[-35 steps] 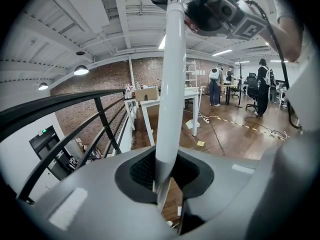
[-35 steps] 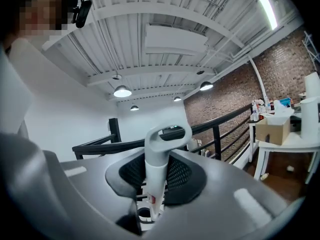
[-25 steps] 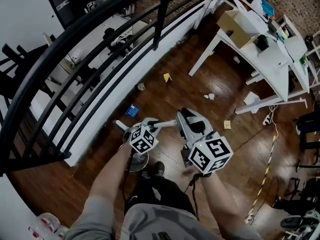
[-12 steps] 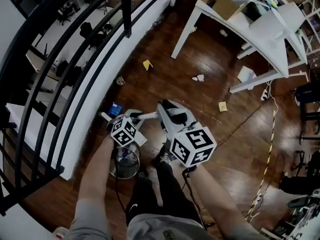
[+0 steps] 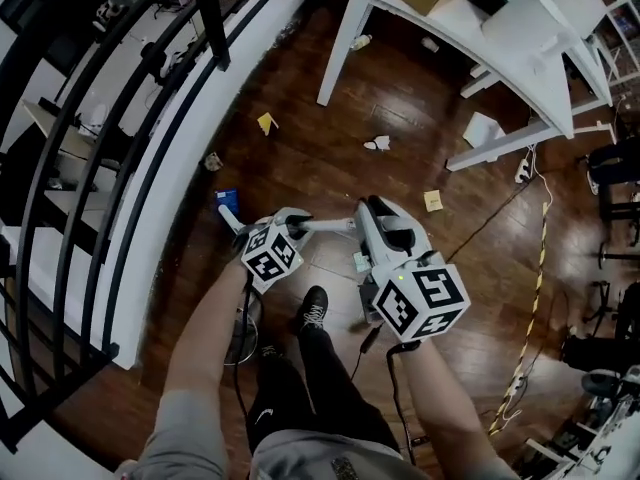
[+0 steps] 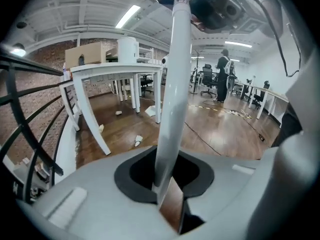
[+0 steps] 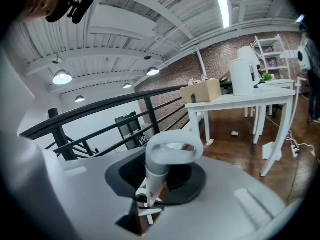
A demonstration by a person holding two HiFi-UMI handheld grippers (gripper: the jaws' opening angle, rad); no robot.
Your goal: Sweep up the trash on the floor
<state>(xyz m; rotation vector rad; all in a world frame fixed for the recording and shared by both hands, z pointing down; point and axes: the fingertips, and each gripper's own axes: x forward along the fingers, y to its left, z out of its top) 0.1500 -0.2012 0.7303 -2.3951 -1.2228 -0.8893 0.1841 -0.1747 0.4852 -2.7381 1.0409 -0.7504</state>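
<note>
The dark wood floor [image 5: 330,168] fills your head view, with the black railing [image 5: 210,18] curving down its left side and the white surface [image 6: 115,68] standing at the upper right. The pole [image 5: 325,226] lies between your two hands, its long axis running left to right across the head view. In the left gripper view it rises steeply from the fingers to the top of the frame, leaning slightly right. Your left gripper [image 6: 167,189] has its fingers clenched on the shaft. Your right gripper [image 7: 147,194] has its fingers clenched just below the loop [image 7: 175,151], which points up toward the railing and the surface. Your black shoe [image 5: 313,310] is planted on the floor between the two grippers. The trash lies ahead of you: a white wad [image 5: 378,144], a yellow scrap [image 5: 266,123], a yellow note [image 5: 432,200] and a blue scrap [image 5: 227,200], all well apart from each other. Compared with a second ago, both grips are unchanged. The railing has swung further to the left edge, and the surface has slid up toward the top of the view. The blue scrap now sits just above your left gripper. The right gripper shows lower in the view than the left, and your shoe has stepped forward.
</note>
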